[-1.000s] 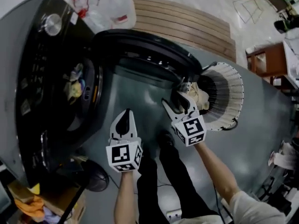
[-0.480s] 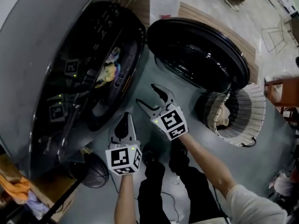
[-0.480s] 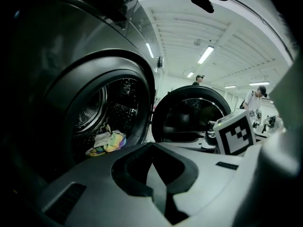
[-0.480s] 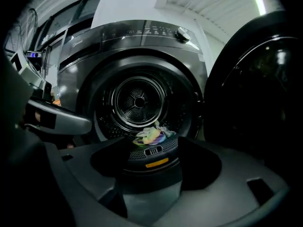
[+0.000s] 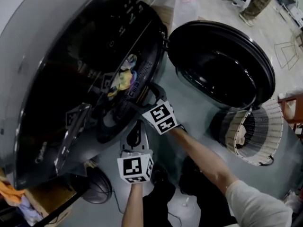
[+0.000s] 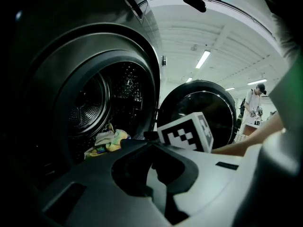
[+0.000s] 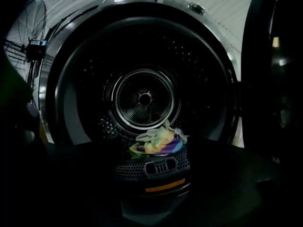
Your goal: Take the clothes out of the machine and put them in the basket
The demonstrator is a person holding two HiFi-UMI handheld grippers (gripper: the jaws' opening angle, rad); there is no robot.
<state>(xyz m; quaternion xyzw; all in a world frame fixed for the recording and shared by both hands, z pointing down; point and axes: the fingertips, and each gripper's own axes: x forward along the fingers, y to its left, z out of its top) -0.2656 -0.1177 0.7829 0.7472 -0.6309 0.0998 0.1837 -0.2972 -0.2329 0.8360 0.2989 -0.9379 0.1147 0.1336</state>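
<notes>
Head view has my right gripper (image 5: 144,98) at the mouth of the machine (image 5: 61,79), fingers spread wide, just opened further, nothing between them. Right gripper view looks straight into the drum (image 7: 144,98), where the clothes (image 7: 158,142), a small yellow, green and purple bundle, lie low at the front, just behind the rim. My left gripper (image 5: 134,126) hangs lower, beside the right one, fingers together and empty. The basket (image 5: 265,141) stands near the open door (image 5: 222,65), a pale garment (image 5: 241,137) inside it.
</notes>
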